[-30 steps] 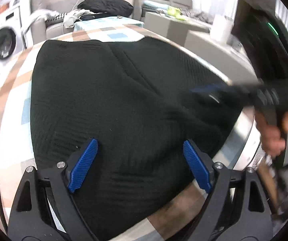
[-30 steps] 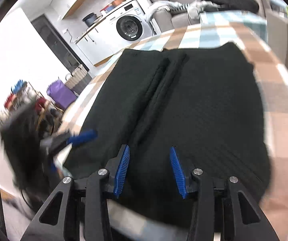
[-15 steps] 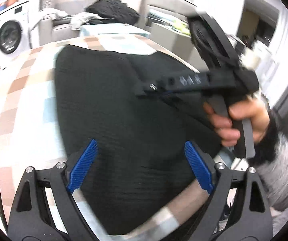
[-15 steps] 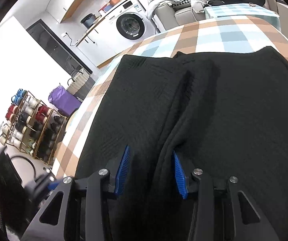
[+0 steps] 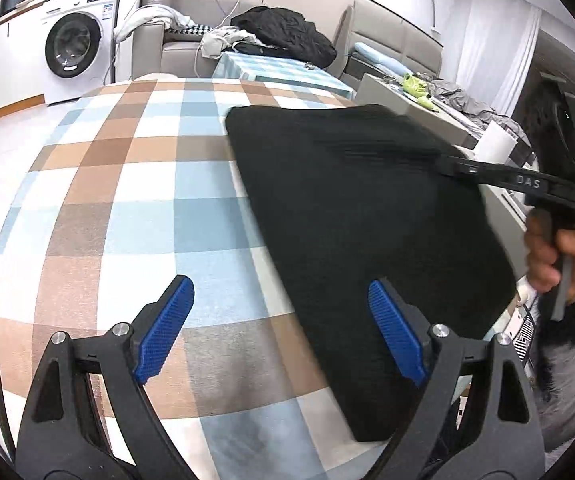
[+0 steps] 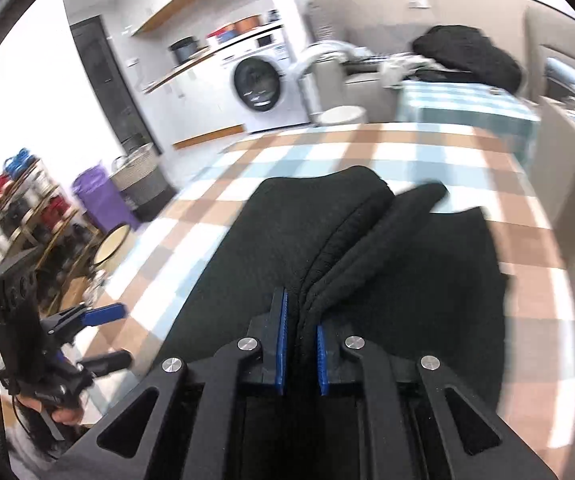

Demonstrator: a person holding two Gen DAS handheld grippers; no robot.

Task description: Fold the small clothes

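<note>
The black garment (image 6: 427,272) lies spread on our checked tablecloth (image 5: 127,184), giving a flat bed for folding. Our right gripper (image 6: 301,344) has just closed, pinching a raised ridge of cloth to carry it over. Our left gripper (image 5: 283,332) hovers wide open beside its edge, holding nothing.

Garment: my black knit garment (image 6: 427,264) is lying on the checked cloth.
Fold: a ridge is rising, pinched.
Layers: it is looking doubled, though motion blur is hiding the edges.
</note>
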